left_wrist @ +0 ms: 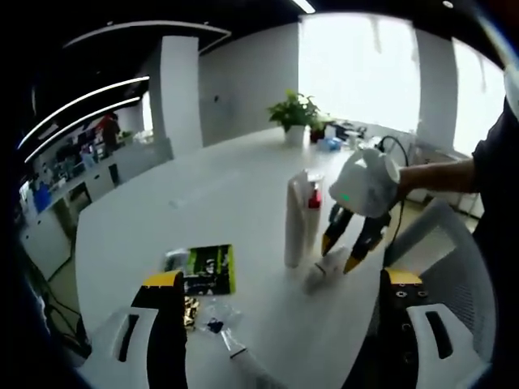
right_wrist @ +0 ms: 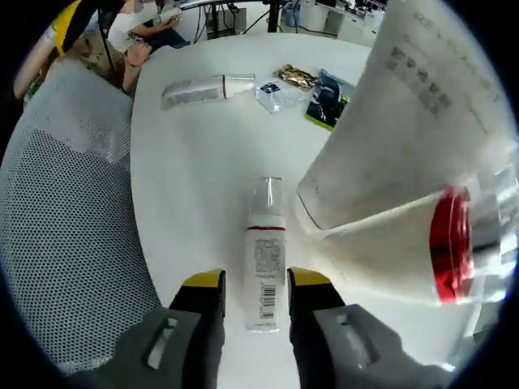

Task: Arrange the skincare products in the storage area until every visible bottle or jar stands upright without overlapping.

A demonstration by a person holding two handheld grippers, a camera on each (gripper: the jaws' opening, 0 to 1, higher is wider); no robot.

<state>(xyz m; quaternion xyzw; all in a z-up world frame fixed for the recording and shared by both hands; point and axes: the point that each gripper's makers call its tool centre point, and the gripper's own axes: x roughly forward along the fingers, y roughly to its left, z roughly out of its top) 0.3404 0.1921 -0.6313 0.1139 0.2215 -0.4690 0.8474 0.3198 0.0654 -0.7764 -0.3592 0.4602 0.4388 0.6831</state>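
Two views make up this moment. From the left gripper view, a white table [left_wrist: 243, 186] fills the middle of the frame. Two tall bottles [left_wrist: 298, 220] stand upright at centre right, touching each other. Just below and right of them a small bottle [left_wrist: 324, 267] lies on its side. The right gripper [left_wrist: 351, 250] reaches down from the right, its open jaws straddling that fallen bottle. The left gripper [left_wrist: 284, 316] rises from the bottom edge, jaws spread wide and empty, well apart from the bottles. A green and black packet [left_wrist: 209, 267] lies at lower left beside some small wrapped items.

From the right gripper view, the small bottle [right_wrist: 264, 258] lies flat at lower centre, its long axis running straight along the jaws, clear cap pointing away. The right gripper [right_wrist: 255, 293] has its open jaws on either side of the bottle's base, not yet closed on it. The upright bottles [right_wrist: 405, 162] loom at the right. A tube [right_wrist: 207, 89] lies flat at upper left.
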